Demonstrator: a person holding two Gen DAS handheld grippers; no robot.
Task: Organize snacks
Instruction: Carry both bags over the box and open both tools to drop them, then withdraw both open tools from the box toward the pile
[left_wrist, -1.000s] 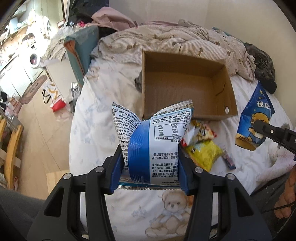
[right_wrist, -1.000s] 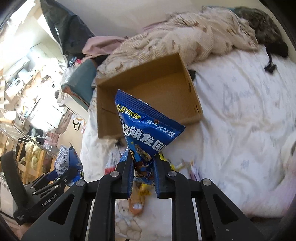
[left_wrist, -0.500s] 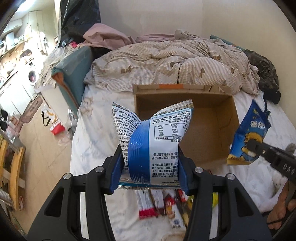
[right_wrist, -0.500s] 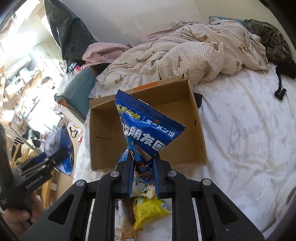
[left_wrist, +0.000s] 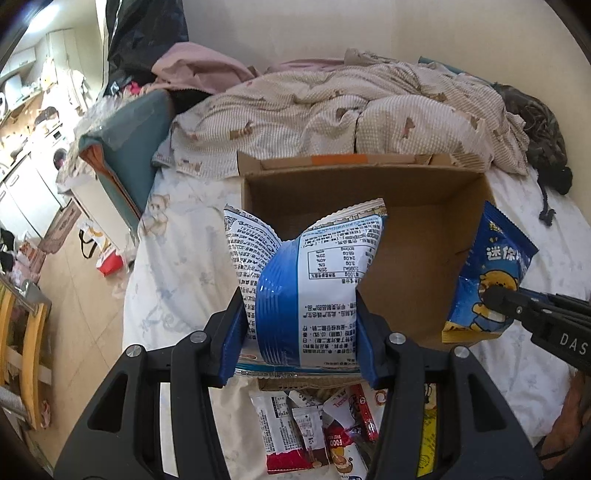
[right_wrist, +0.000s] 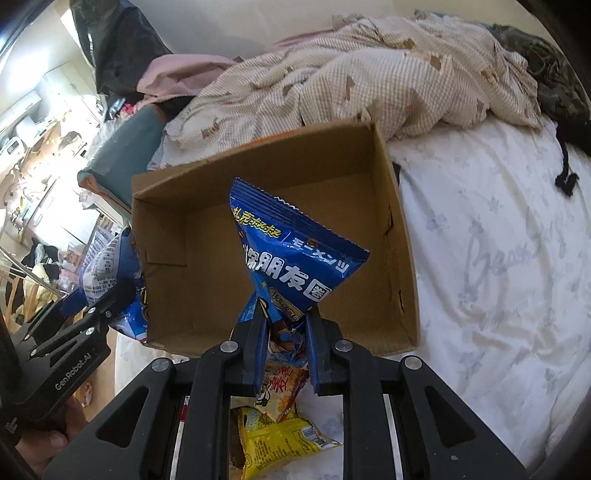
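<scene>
Left gripper (left_wrist: 301, 332) clamps the blue-and-white snack bag (left_wrist: 306, 273); right gripper (right_wrist: 282, 343) pinches the blue snack packet (right_wrist: 295, 258). Both over the cardboard box (right_wrist: 402, 258). Light, crinkly, slippery; low pinch suits.

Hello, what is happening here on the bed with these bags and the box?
A person is sorting snacks with a gripper in each hand. The left gripper is shut on a blue and white snack bag, and the right gripper is shut on a dark blue snack bag. Both bags hang over the open cardboard box, which looks empty. More snack packets lie on the bed sheet before the box.
</scene>
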